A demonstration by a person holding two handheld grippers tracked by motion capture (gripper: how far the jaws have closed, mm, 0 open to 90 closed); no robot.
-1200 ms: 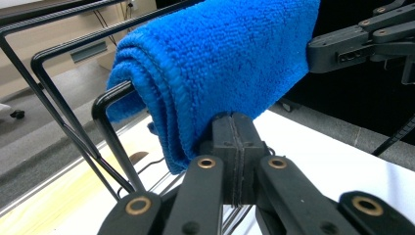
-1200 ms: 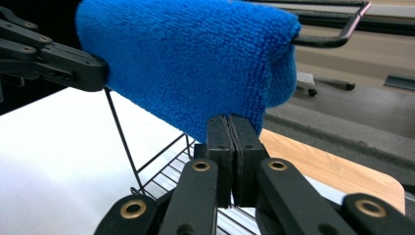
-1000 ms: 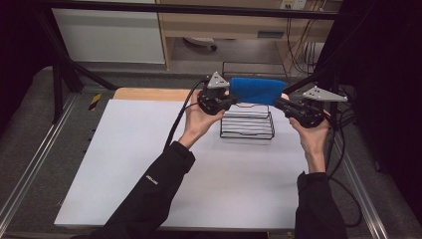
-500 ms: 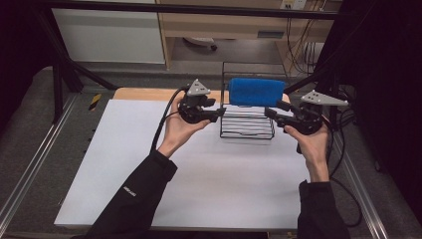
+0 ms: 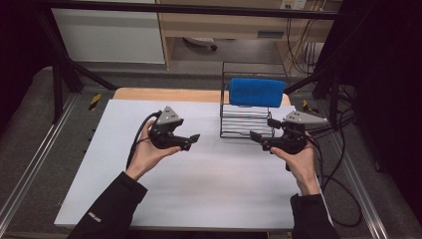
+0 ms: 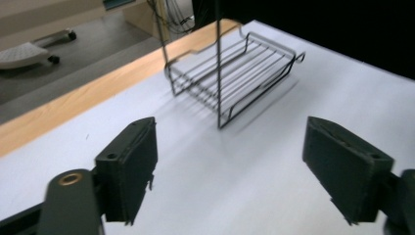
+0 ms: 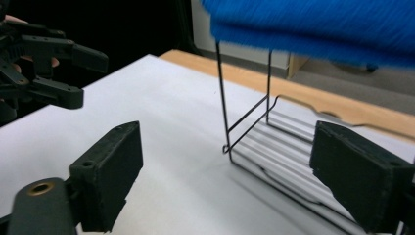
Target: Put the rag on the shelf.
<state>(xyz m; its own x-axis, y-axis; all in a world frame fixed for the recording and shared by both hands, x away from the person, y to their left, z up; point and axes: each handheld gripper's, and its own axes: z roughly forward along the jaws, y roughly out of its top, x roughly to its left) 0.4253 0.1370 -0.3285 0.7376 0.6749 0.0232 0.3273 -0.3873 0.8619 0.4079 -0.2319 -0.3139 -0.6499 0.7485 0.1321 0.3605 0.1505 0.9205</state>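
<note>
Now both our tools hang empty: the left hand-held gripper (image 5: 191, 141) and right hand-held gripper (image 5: 262, 133) have just been opening, jaws apart with nothing between. The blue towel (image 5: 256, 91) drapes the top of the wire rack (image 5: 245, 130) near the desk's (image 5: 199, 199) far edge. Loosely hung, it could slide off if we bump the rack.

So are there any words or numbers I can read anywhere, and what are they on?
None can be read.
Small white print on the person's left sleeve: too small and blurred to read.
A pale label on the shelf behind the table: blurred, nothing legible.
The blue cloth, the wire rack and the two grippers carry no writing that shows.
</note>
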